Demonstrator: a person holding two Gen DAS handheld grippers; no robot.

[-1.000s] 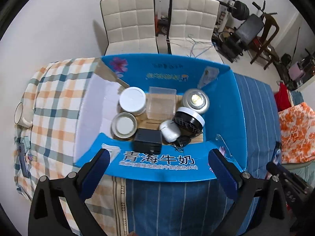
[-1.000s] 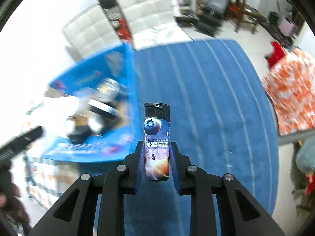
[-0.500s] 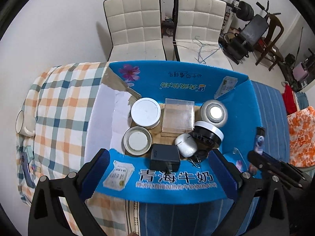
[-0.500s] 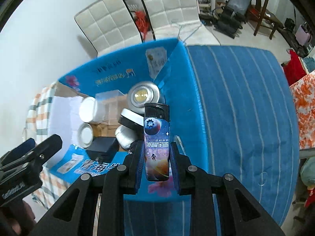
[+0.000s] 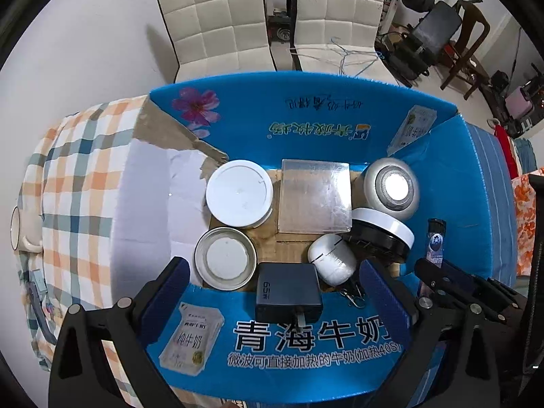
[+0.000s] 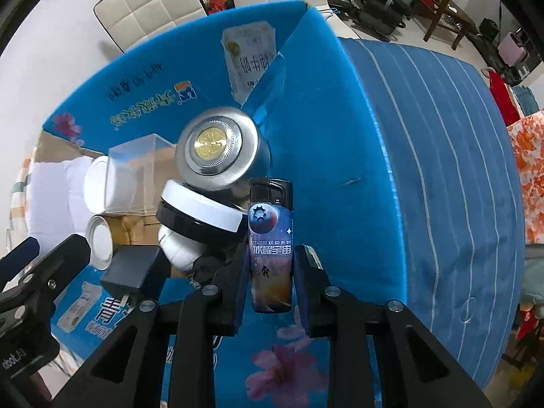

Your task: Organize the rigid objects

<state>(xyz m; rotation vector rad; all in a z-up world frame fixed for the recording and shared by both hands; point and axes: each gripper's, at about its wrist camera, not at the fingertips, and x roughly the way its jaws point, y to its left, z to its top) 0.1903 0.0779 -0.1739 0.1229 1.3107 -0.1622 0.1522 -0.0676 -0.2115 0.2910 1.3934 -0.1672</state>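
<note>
The lighter (image 6: pixel 271 248) stands upright, squeezed between the two fingers of the right gripper (image 6: pixel 270 272). It hangs over the right side of the blue box (image 5: pixel 452 204). In the box sit a silver round thing (image 5: pixel 391 185), a clear square box (image 5: pixel 314 197), a white round lid (image 5: pixel 239 192), a black charger (image 5: pixel 289 289) and a white case (image 5: pixel 331 261). The left gripper (image 5: pixel 272 289) is wide open and holds nothing, just above the box's near wall. The box rests on a blue striped cloth (image 6: pixel 442 153) and a checked cloth (image 5: pixel 78 170). Two white chairs (image 5: pixel 217 17) stand behind.
</note>
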